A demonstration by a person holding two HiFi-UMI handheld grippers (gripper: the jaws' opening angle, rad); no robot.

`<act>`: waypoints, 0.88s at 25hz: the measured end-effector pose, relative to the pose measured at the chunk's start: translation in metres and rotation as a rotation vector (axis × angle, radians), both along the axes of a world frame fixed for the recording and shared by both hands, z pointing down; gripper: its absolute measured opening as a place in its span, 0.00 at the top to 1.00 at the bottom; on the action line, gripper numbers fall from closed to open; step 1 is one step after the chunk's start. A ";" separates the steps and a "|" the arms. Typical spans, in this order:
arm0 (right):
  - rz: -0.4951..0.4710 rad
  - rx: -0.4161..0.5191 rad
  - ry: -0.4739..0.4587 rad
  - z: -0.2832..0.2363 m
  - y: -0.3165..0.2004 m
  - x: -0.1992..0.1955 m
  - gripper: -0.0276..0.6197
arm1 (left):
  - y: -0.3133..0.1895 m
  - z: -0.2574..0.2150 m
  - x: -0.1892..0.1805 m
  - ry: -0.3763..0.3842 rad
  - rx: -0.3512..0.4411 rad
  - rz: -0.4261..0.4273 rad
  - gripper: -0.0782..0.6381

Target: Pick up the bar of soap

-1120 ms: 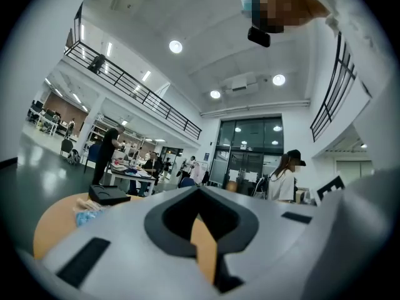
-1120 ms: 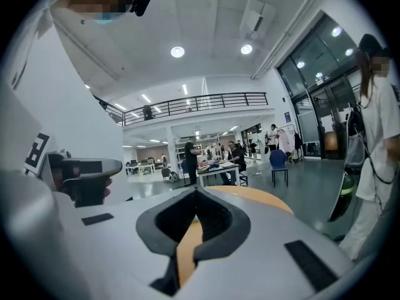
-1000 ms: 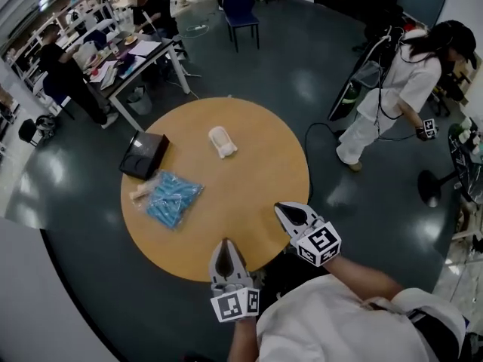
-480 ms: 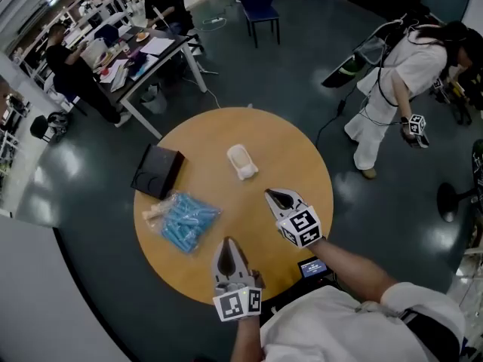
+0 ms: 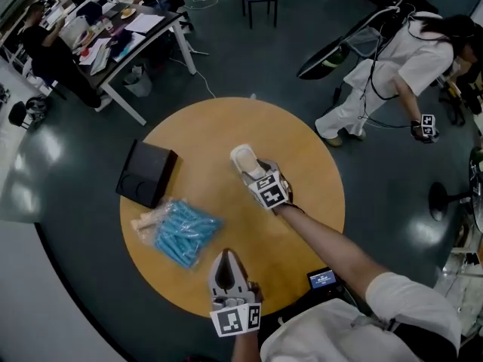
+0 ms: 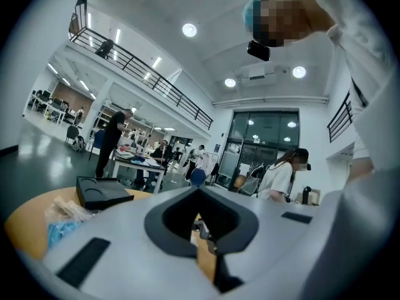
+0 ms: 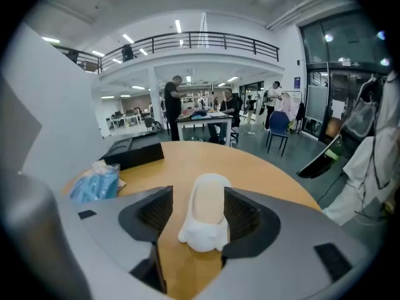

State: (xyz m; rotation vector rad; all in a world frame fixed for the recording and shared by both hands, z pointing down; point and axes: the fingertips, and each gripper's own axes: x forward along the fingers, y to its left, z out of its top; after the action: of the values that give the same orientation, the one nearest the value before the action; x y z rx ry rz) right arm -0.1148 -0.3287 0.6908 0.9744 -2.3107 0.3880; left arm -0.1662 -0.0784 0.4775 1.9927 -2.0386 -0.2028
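The bar of soap (image 5: 243, 159) is a pale, cream, shoe-shaped block lying near the middle of the round wooden table (image 5: 302, 149). My right gripper (image 5: 253, 169) reaches over it, and its jaws are opening with the soap (image 7: 206, 208) lying between them. A gap shows on the soap's left side, so the pads do not press on it. My left gripper (image 5: 225, 256) hovers at the table's near edge with its jaws together and nothing in them. In the left gripper view the left gripper (image 6: 199, 195) points across the table.
A black box (image 5: 146, 173) and a bag of blue items (image 5: 181, 232) lie on the table's left half. A person in white (image 5: 392, 81) stands beyond the right rim. A desk with seated people (image 5: 113, 44) is at the far left. A small screen (image 5: 322, 279) sits below the near rim.
My right gripper has travelled from the table's near-right edge forward and left to the soap, and its jaws have gone from shut to spread around it. The left gripper has stayed put.
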 end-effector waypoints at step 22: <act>0.020 -0.063 0.330 0.074 -0.058 -0.017 0.55 | 0.014 0.043 -0.046 0.073 -0.076 -0.058 0.88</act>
State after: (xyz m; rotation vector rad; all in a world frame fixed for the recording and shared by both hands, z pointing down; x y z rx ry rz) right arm -0.1318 -0.3866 0.7646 0.9531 -1.9814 0.2826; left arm -0.2119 -0.0643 0.5209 1.8553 -2.0287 -0.2036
